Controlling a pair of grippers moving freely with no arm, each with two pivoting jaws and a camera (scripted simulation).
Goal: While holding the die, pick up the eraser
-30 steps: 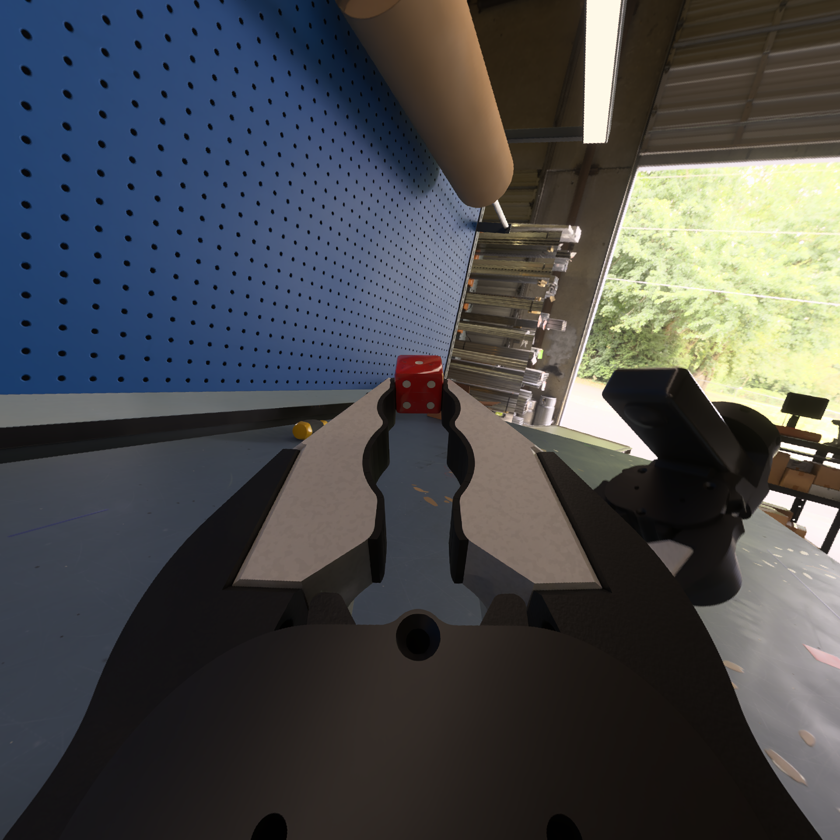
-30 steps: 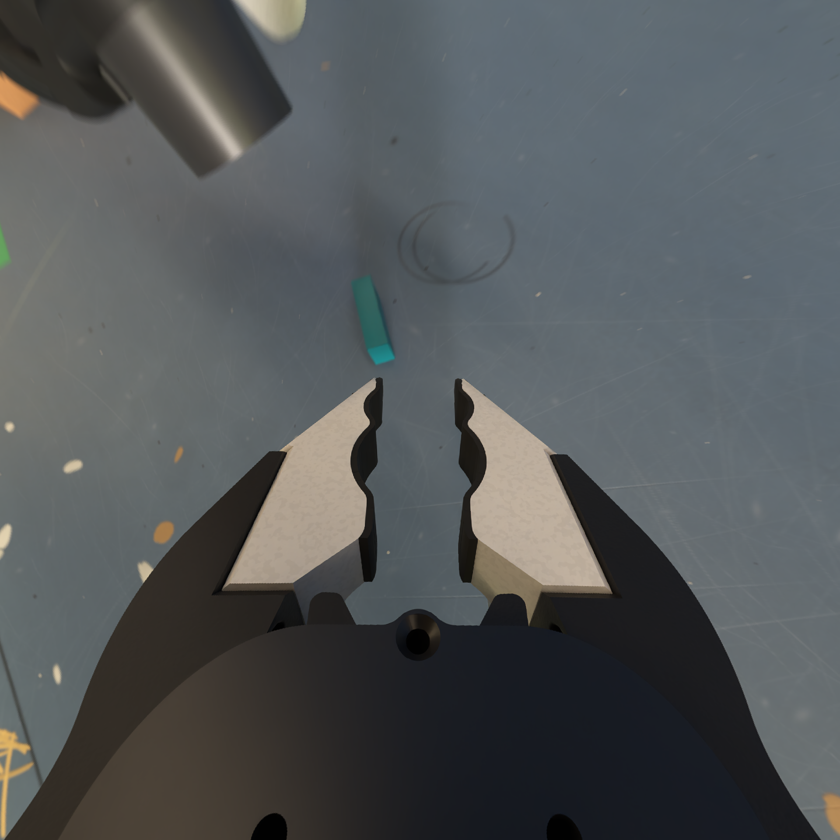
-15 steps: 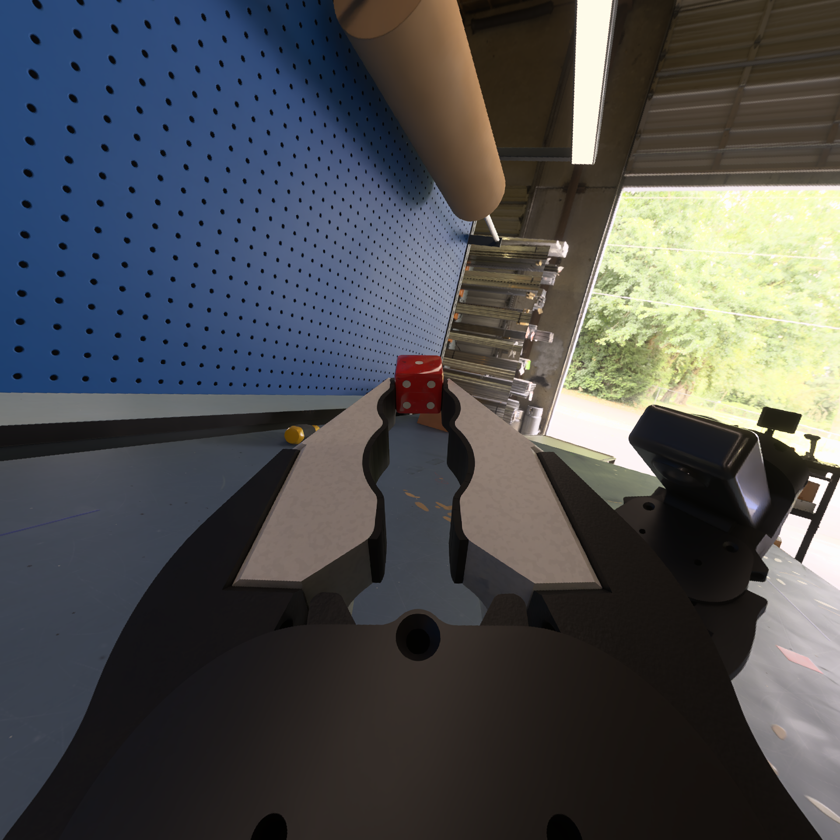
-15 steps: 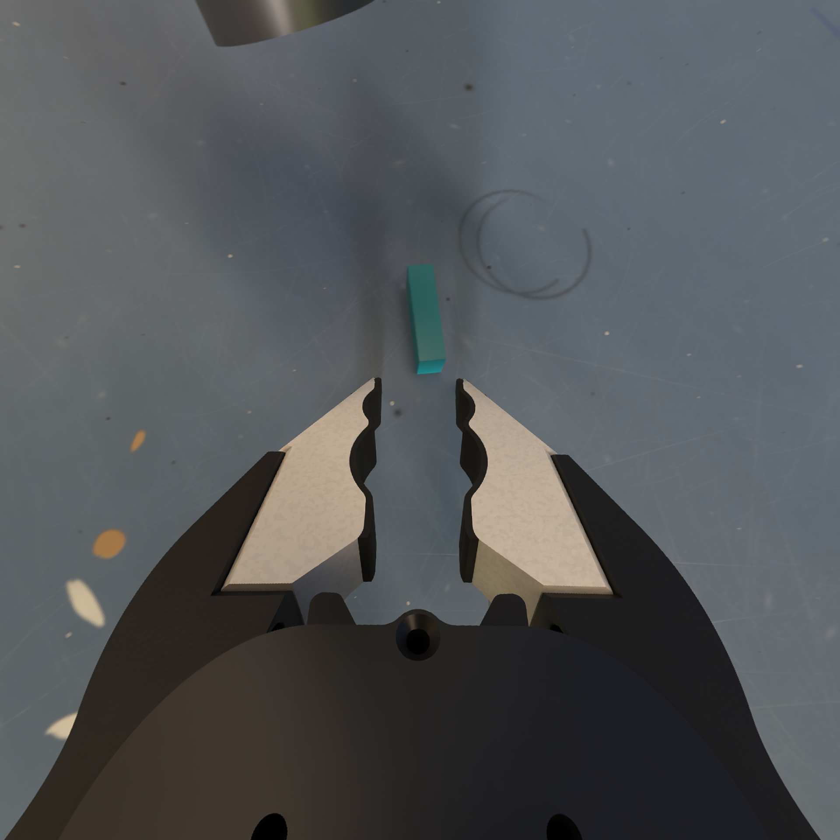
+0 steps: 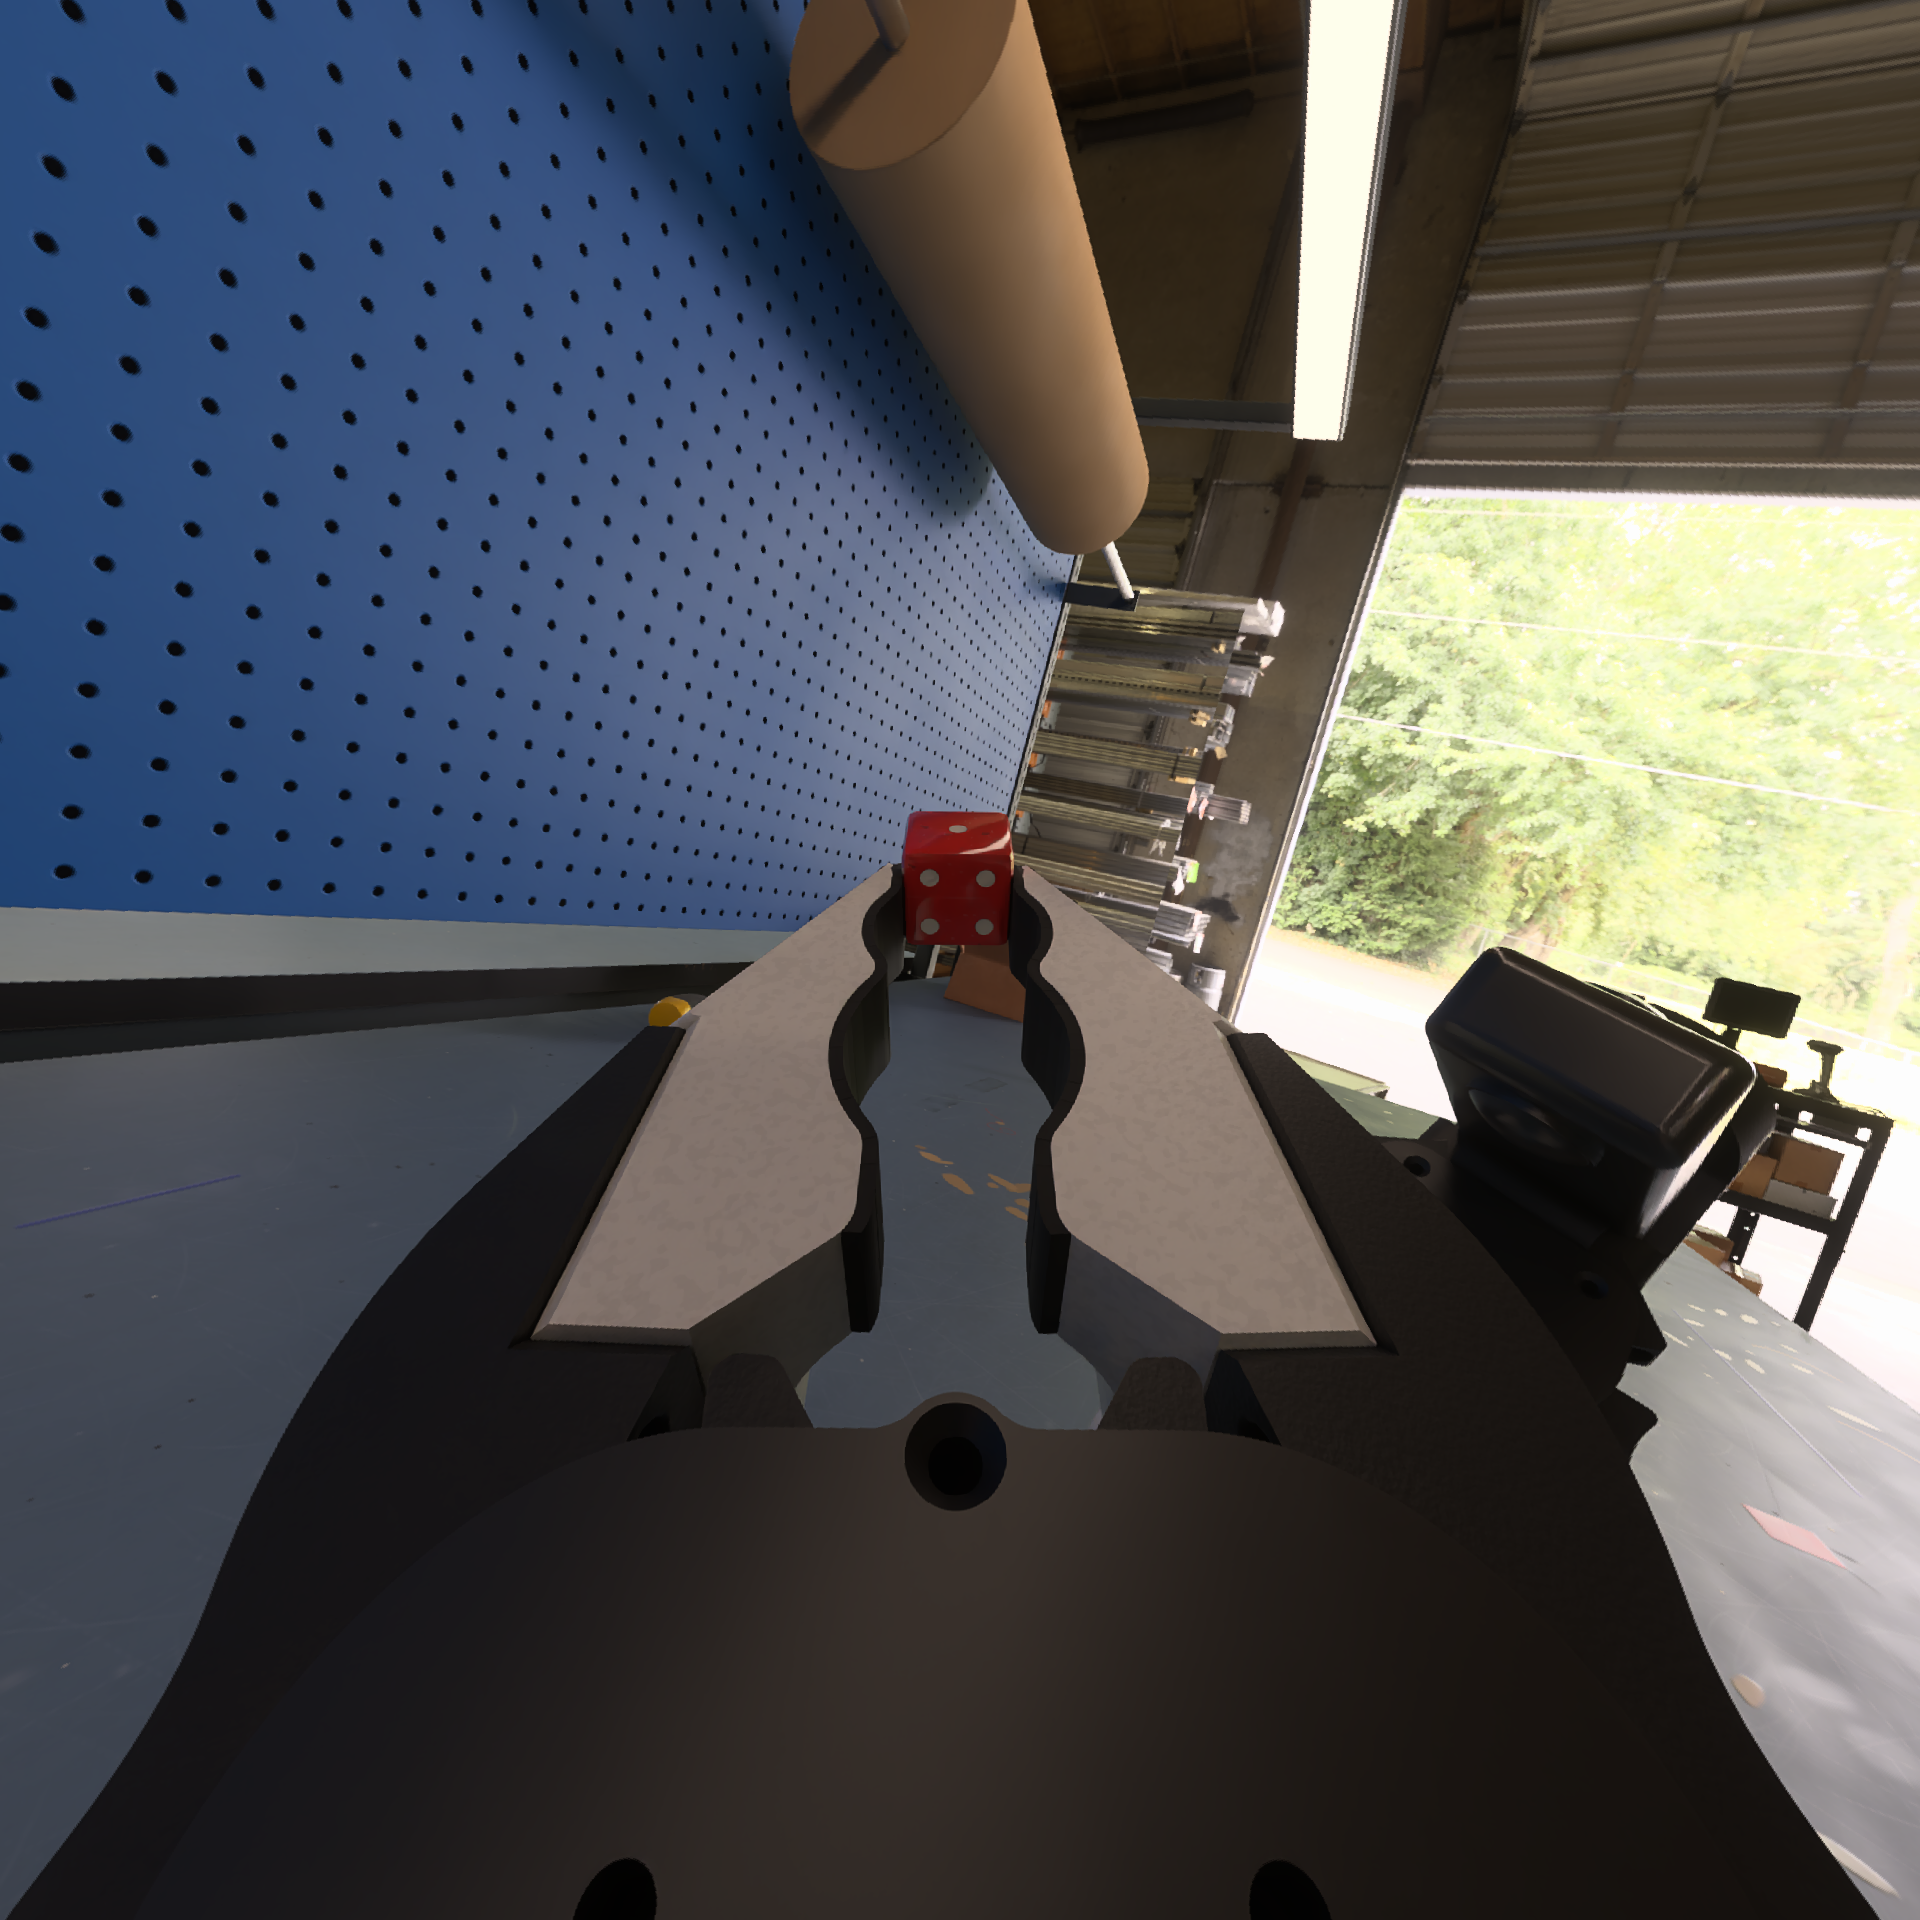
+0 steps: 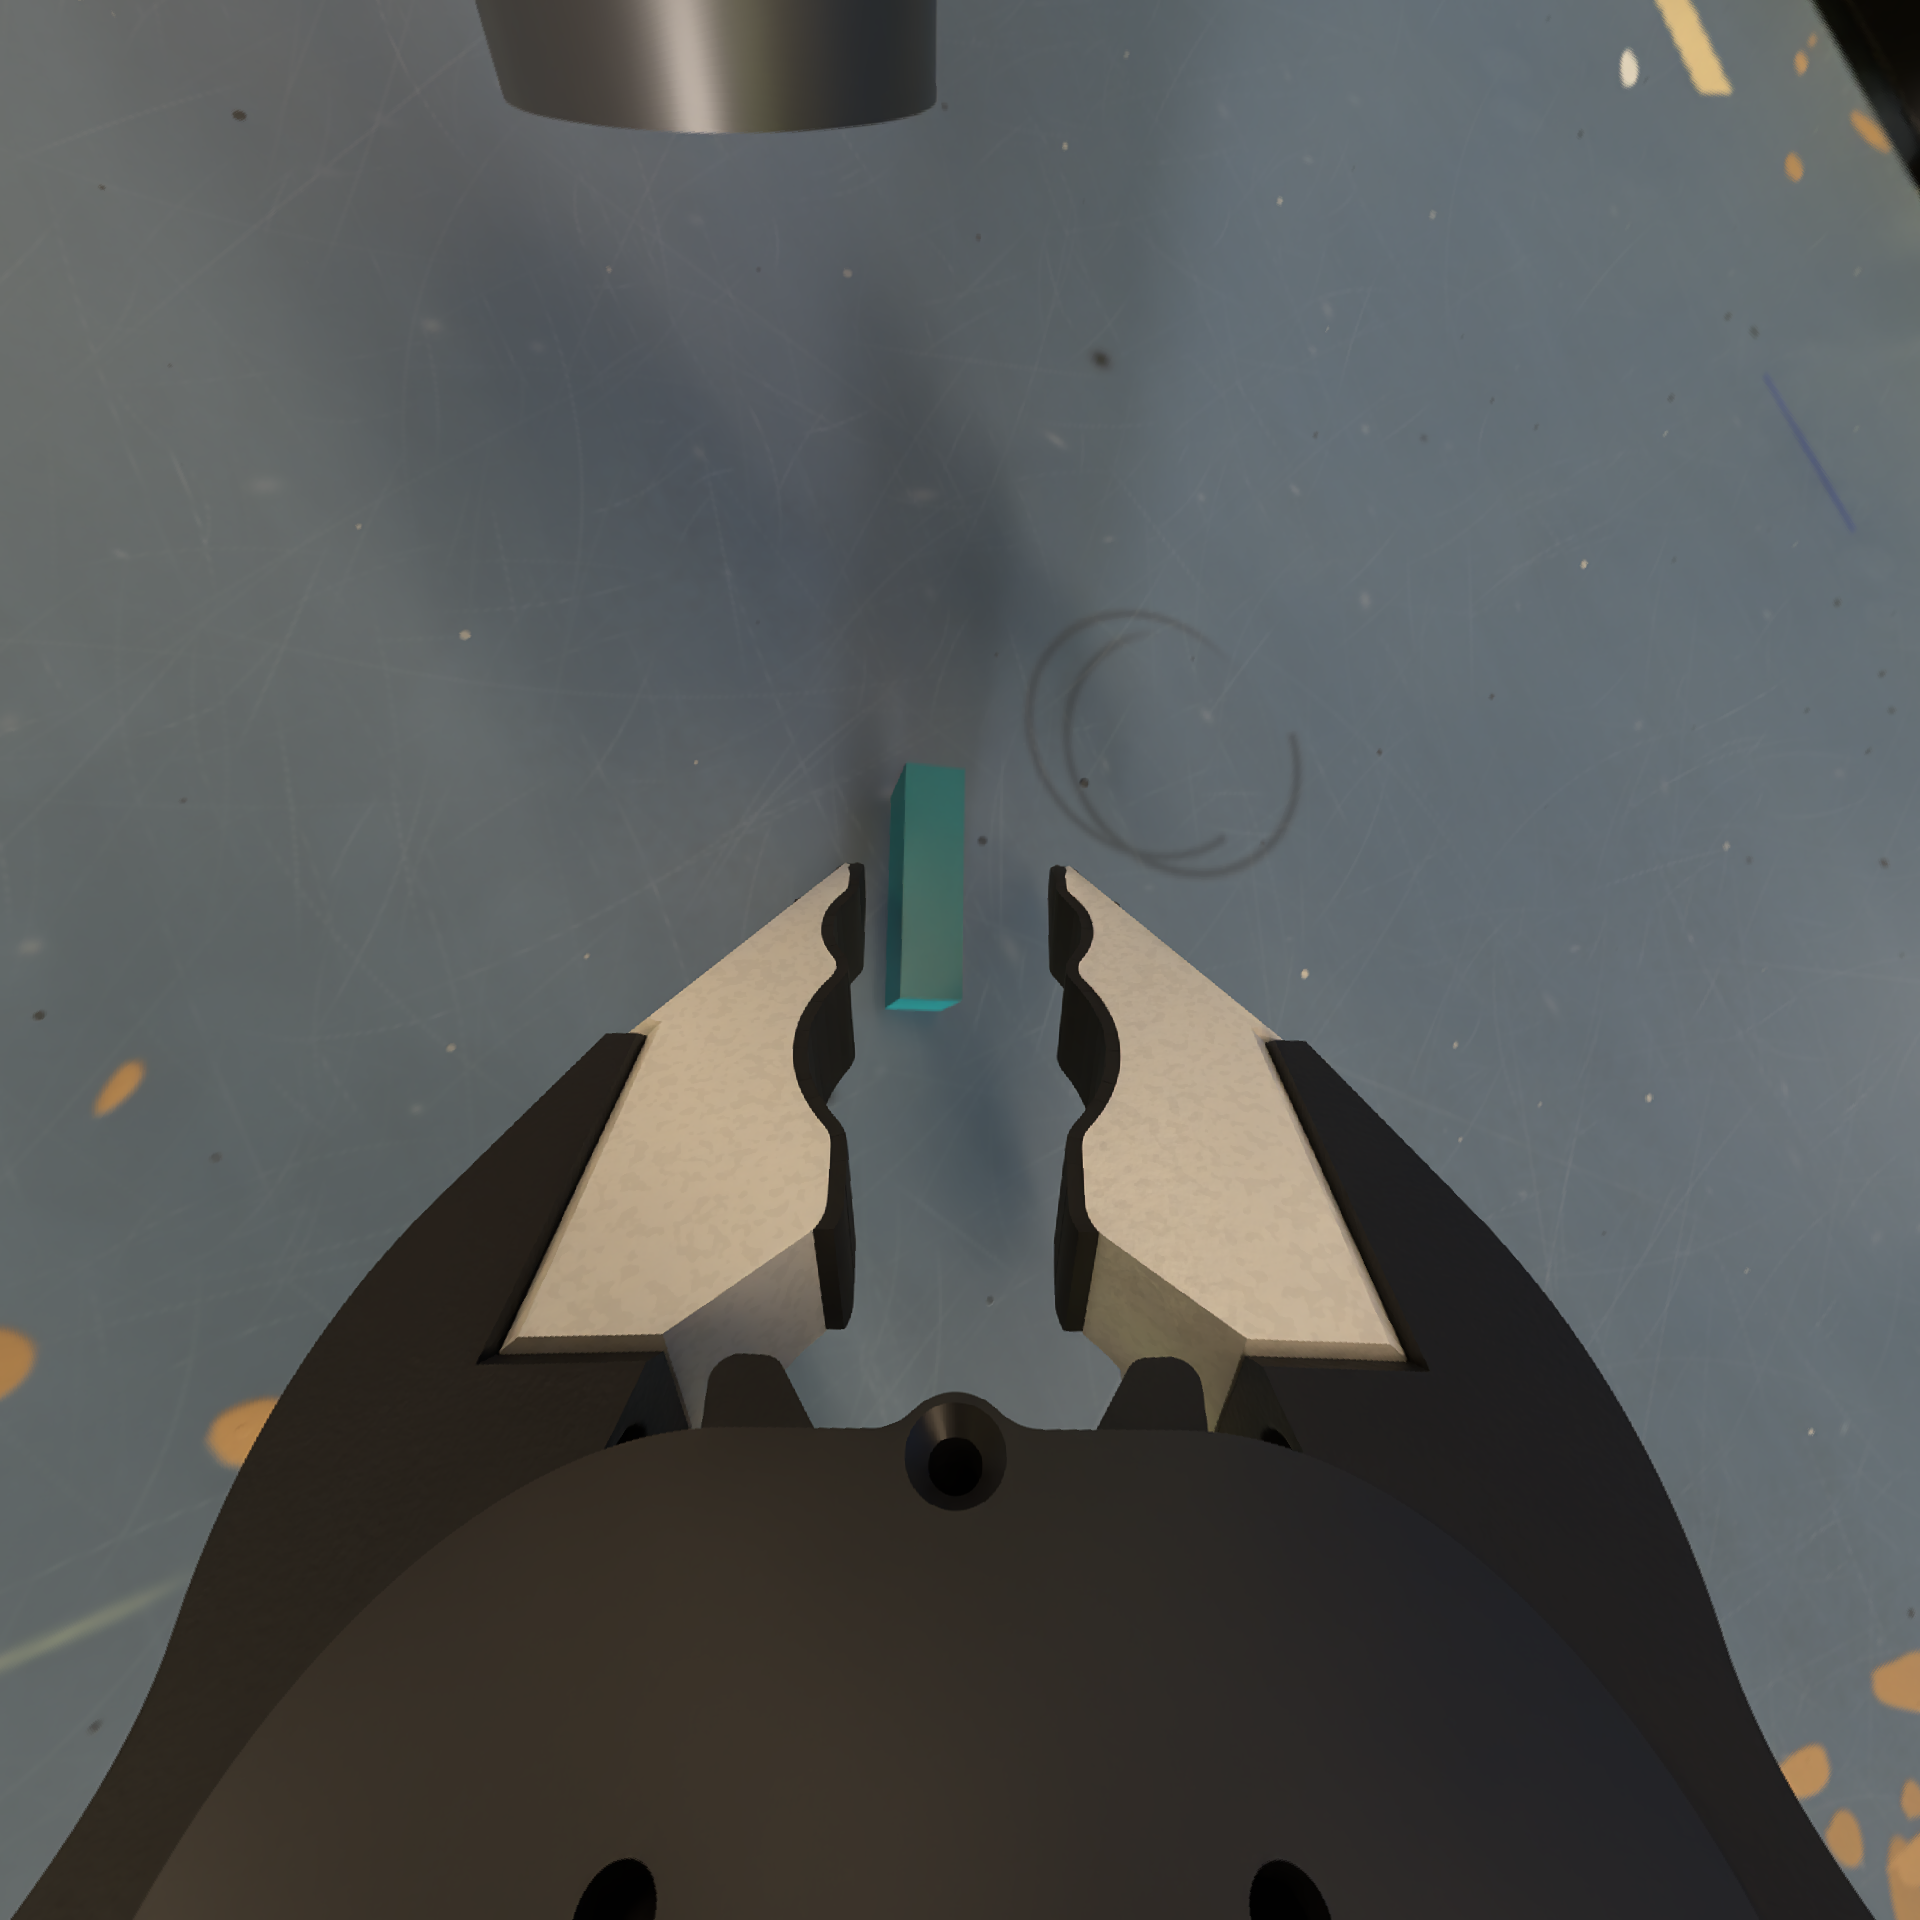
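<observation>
1. blue pegboard (image 5: 468,499) and brown tube (image 5: 977,270) are standing beyond the left gripper (image 5: 956,894).
2. left gripper is pinching the red die (image 5: 957,879) at its fingertips.
3. right gripper (image 6: 954,883) is hanging parted around the teal eraser (image 6: 925,883), which is lying on the grey table (image 6: 416,520), untouched.

Red die (image 5: 957,879) gripped; teal eraser (image 6: 924,889) flat.

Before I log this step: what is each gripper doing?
Left gripper: shut on the red die.
Right gripper: open, straddling the teal eraser block.
</observation>
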